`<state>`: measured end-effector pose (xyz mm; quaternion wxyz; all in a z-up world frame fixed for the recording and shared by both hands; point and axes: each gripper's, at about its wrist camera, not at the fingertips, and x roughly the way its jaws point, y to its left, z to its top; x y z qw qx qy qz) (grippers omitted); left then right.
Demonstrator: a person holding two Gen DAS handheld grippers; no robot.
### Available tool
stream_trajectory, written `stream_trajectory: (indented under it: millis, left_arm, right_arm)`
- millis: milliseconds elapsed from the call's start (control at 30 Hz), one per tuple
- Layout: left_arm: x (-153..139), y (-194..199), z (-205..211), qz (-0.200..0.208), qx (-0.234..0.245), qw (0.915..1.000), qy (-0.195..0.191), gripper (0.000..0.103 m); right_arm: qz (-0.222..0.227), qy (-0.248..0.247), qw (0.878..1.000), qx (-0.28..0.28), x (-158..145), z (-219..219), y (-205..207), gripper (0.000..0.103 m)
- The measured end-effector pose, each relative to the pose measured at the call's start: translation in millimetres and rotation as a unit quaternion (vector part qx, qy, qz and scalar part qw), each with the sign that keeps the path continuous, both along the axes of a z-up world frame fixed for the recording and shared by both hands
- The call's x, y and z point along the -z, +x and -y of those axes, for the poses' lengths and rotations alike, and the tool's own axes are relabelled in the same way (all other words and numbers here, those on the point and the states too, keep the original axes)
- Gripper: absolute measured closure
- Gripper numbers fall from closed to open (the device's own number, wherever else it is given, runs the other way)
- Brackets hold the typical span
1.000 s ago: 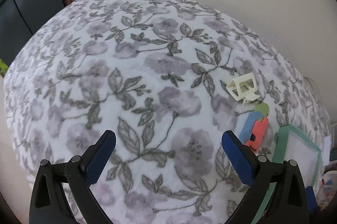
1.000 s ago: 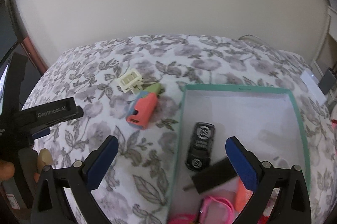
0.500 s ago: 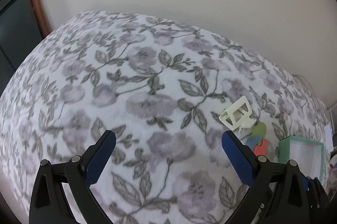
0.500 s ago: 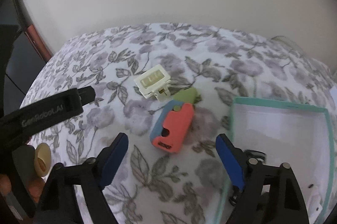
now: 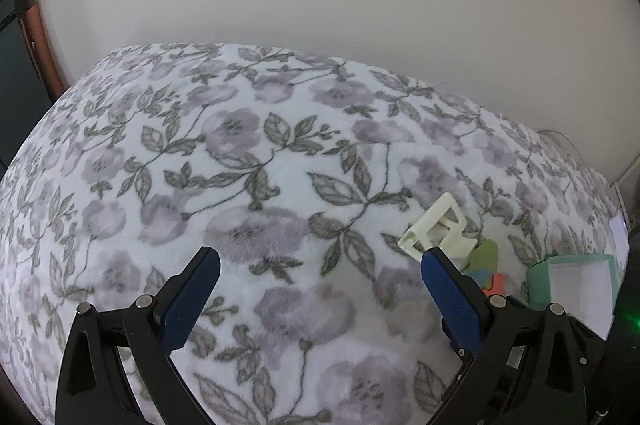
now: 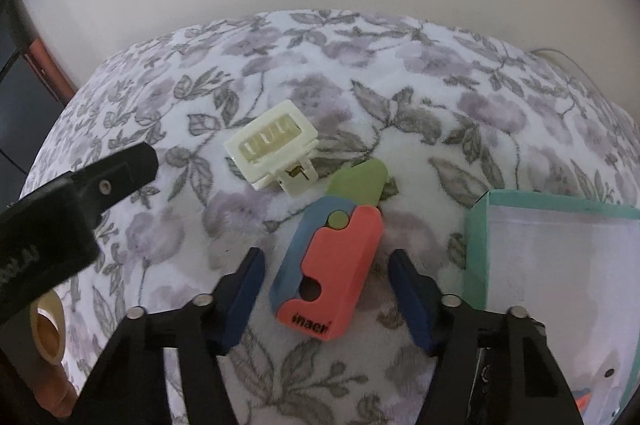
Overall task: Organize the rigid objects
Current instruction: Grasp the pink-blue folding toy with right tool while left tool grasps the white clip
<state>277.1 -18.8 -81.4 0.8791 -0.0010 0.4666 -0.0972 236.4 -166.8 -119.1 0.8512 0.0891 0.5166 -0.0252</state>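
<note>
Our right gripper (image 6: 326, 283) closing around the blocky plastic toy (image 6: 328, 265)
It lay untouched between our pads on the fuzzy floral blanket (image 6: 400, 73), beside the teal box (image 6: 476, 245); our left gripper (image 5: 316, 299) gaped empty

Right claw (image 6: 326, 299), left claw (image 5: 318, 299): black frames, blue textured pads, silver screws.

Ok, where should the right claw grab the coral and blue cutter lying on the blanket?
Take the cutter across its long flat sides, coming down from above at the lower coral body. It lies flat, pointing away from the right claw, whose jaws are closing with the body between them and gaps on both sides. Avoid the tapered green tip, which sits near the cream clip.
</note>
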Motion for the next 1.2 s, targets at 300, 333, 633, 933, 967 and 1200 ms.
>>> stream_trajectory:
  millis: [300, 333, 633, 933, 967, 1200]
  left_arm:
    - [5.4, 4.3, 24.8, 0.001, 0.026, 0.9997, 0.001, 0.002]
    - [6.5, 5.2, 26.3, -0.001, 0.027, 0.9996, -0.001, 0.002]
    - [15.6, 8.4, 31.1, -0.013, 0.027, 0.9995, -0.006, 0.002]
    - [14.7, 7.2, 34.8, 0.000, 0.037, 0.9993, -0.002, 0.002]
    - [14.8, 6.7, 36.5, 0.001, 0.040, 0.9992, 0.000, 0.002]
    - [18.4, 5.5, 52.2, 0.017, 0.055, 0.9982, 0.014, 0.002]
  right_arm:
    - [0.003, 0.013, 1.000, 0.017, -0.4, 9.2, 2.2, 0.054]
    - [0.004, 0.013, 1.000, 0.010, -0.8, 7.4, 2.1, 0.054]
    - [0.001, -0.006, 1.000, -0.017, 1.2, -8.4, 3.9, 0.049]
    - [-0.001, -0.016, 1.000, 0.004, 1.9, 0.3, -0.2, 0.057]
    - [0.002, -0.009, 1.000, 0.013, 2.1, 5.6, -1.4, 0.057]
    - [0.009, 0.008, 1.000, 0.026, 0.5, 17.5, -5.3, 0.057]
